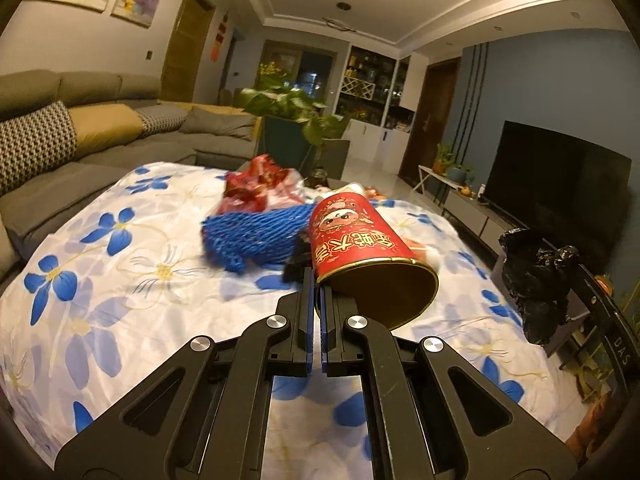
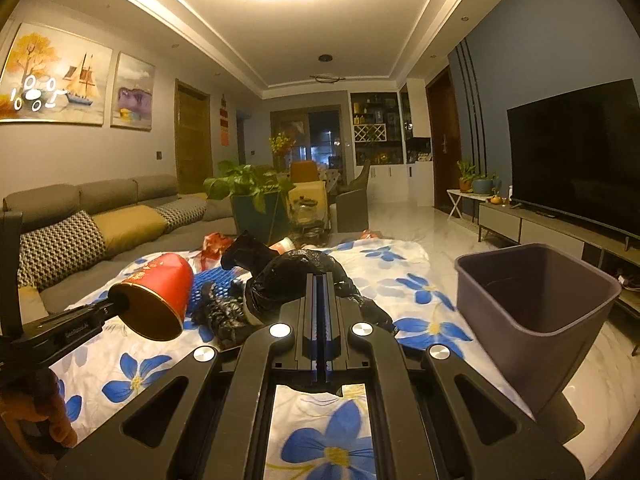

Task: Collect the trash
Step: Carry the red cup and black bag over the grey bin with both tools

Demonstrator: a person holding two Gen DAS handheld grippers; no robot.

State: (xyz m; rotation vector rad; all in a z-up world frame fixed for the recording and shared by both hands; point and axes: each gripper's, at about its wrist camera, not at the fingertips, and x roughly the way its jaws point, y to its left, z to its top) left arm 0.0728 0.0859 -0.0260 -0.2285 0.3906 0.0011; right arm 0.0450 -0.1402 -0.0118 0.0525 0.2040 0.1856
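On the left sits a grey sofa with pillows, beside a surface covered by a white cloth with blue flowers. In the middle of the cloth lies a small heap of trash: a blue foam net with a crumpled red wrapper just behind it. The left gripper has its fingers closed on the rim of a red paper cup. The cup is tipped on its side and lifted above the cloth, with its open mouth turned toward the camera. Seen from the right wrist, the cup hangs at the end of the left gripper, to the left of the trash heap. The right gripper has its fingers shut tight on a crumpled black plastic bag, which bunches up in front of them over the cloth. To the right, just beside the surface's edge, stands a grey trash bin with its top open. Farther right, a big dark TV stands on a low cabinet by the blue wall.
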